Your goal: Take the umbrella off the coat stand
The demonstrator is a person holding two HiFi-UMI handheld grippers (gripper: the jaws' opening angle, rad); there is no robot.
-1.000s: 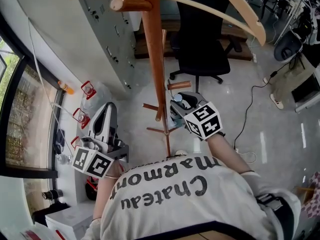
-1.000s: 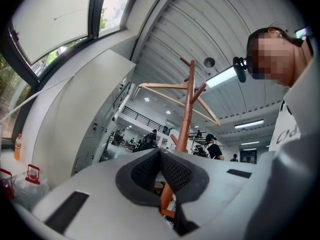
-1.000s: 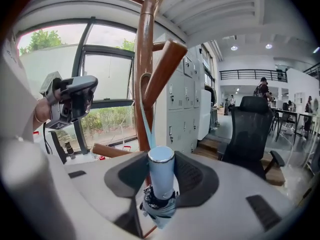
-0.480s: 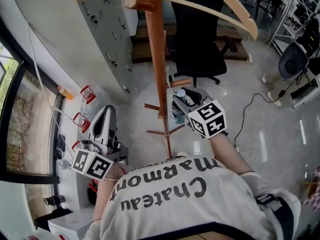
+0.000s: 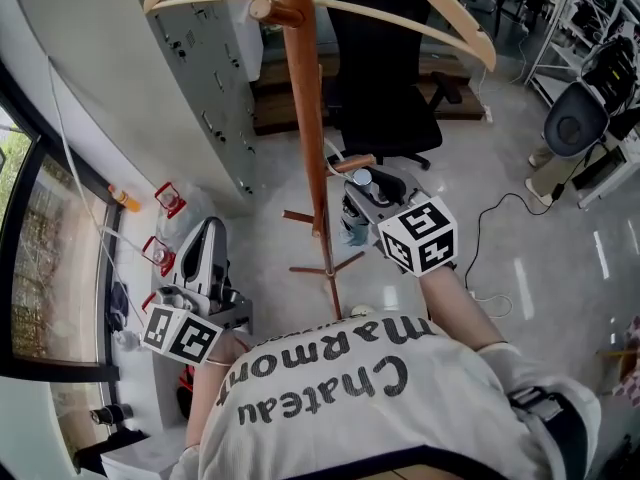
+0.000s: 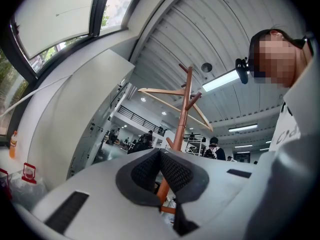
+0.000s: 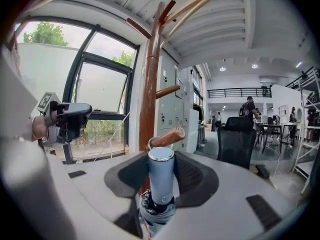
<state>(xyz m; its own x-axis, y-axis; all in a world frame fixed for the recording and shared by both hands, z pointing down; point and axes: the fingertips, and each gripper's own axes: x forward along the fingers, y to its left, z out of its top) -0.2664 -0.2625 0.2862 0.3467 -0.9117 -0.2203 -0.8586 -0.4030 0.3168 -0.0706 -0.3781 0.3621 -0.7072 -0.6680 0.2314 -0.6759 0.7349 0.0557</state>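
Observation:
A folded umbrella [image 5: 352, 230] with a pale blue, silver-capped handle [image 7: 161, 179] hangs upright beside the brown wooden coat stand [image 5: 305, 98]. My right gripper [image 5: 366, 194] is shut on the handle, just under a short peg [image 7: 167, 136] of the stand [image 7: 150, 84]. A thin white strap loops from the handle cap round that peg. My left gripper [image 5: 212, 230] hangs apart at the lower left, pads together with nothing between them [image 6: 160, 156]. It also shows in the right gripper view as the left gripper [image 7: 67, 121]. The stand [image 6: 182, 109] rises beyond it.
Pale curved wooden arms [image 5: 440, 18] spread from the stand's top. A black office chair [image 5: 385, 78] stands right behind the stand, grey lockers [image 5: 200, 78] to its left, a window wall at far left. A cable [image 5: 490, 238] and a fan [image 5: 575, 128] sit on the floor at right.
My right gripper has risen with the umbrella, bringing the handle cap up close under the peg. The left gripper has barely moved.

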